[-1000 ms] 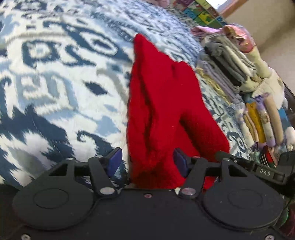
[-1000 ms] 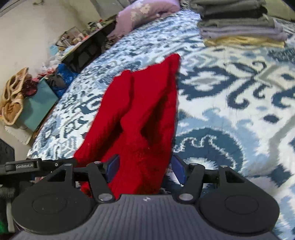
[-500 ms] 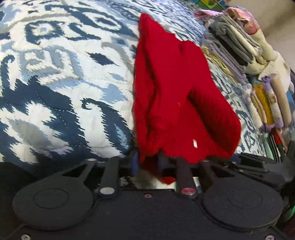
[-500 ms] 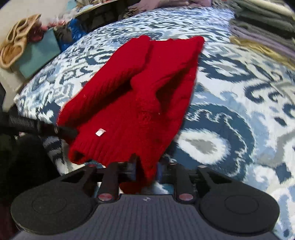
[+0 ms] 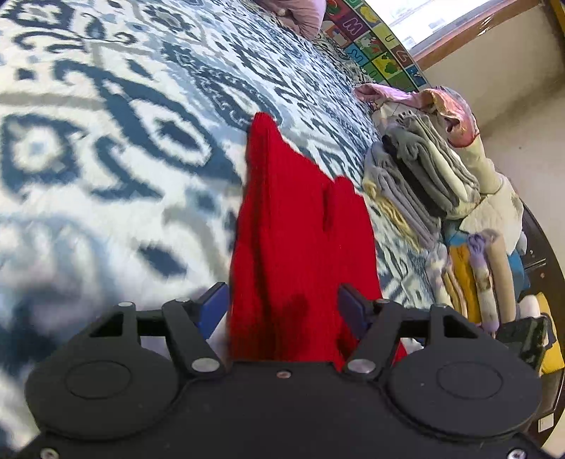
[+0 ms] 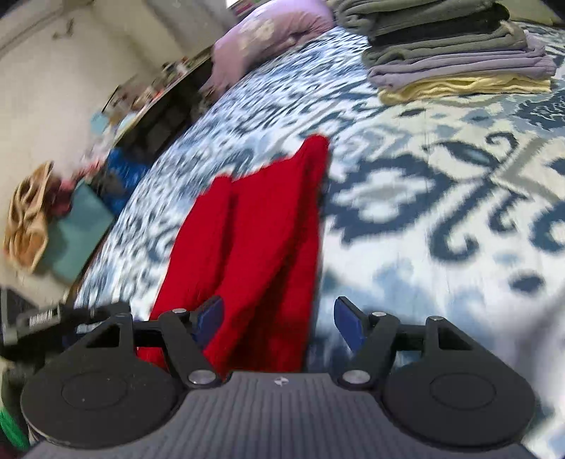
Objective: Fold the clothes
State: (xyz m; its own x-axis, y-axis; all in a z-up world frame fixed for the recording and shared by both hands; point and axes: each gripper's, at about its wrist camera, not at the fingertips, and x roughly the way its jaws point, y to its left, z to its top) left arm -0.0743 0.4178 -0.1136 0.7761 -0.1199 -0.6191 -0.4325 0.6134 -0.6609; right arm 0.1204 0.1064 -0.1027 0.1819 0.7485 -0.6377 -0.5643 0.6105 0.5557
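A red knitted sweater (image 5: 293,229) lies folded lengthwise on the blue-and-white patterned bedspread (image 5: 106,159), running away from me. My left gripper (image 5: 280,309) sits at its near end, its jaws opening, with the cloth lying loose between the blue pads. In the right wrist view the same sweater (image 6: 254,229) stretches ahead. My right gripper (image 6: 279,319) is over its near right edge, jaws opening too. The cloth lies by the left pad and does not reach the right one.
A stack of folded clothes (image 5: 416,176) stands on the bed right of the sweater, also seen as the stack (image 6: 459,60) at the far right. More rolled garments (image 5: 487,268) lie beyond the bed edge. A lilac pillow (image 6: 268,31) is at the head; floor clutter (image 6: 31,219) is on the left.
A second ago both grippers stood open at the sweater's near end. Half a second ago each was shut on its near edge. Now both have let go and the views have shifted.
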